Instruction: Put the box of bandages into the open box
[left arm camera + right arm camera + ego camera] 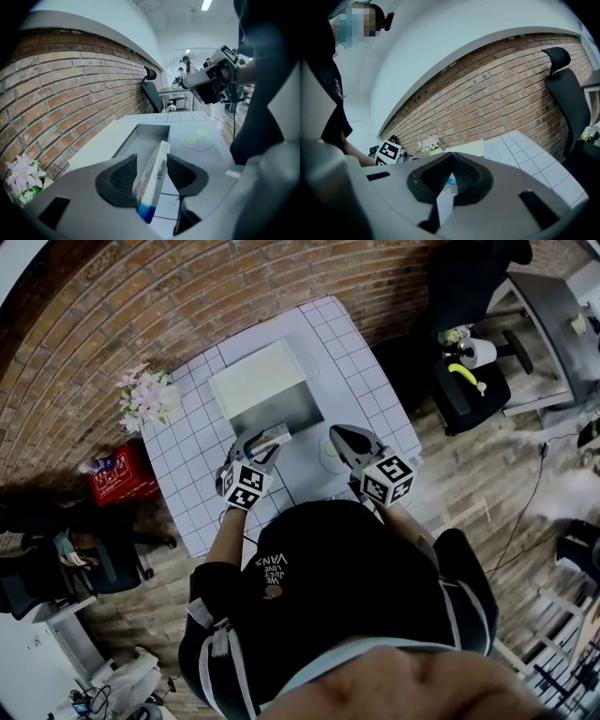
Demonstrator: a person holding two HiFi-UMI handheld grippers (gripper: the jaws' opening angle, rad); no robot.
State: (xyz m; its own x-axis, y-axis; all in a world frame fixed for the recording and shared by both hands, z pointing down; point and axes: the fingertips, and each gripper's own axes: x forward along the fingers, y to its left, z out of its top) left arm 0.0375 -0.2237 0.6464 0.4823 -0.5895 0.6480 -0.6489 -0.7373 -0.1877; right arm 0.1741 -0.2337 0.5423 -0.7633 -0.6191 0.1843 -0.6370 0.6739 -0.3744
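Evidently light and stiff, the box of bandages (153, 182) leans between the parted jaws of our left gripper (152, 161); we'd pinch its broad faces. Our right gripper (451, 159) is closed, empty.

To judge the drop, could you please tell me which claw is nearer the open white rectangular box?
Left. The left claw is at the open white box's near rim, a blue-and-white cardboard bandage box between its jaws; the right claw hangs apart, off the box's right near corner.

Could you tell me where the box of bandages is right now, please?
In the left gripper view, the box of bandages leans between the left gripper's open jaws, at the open box's near edge.
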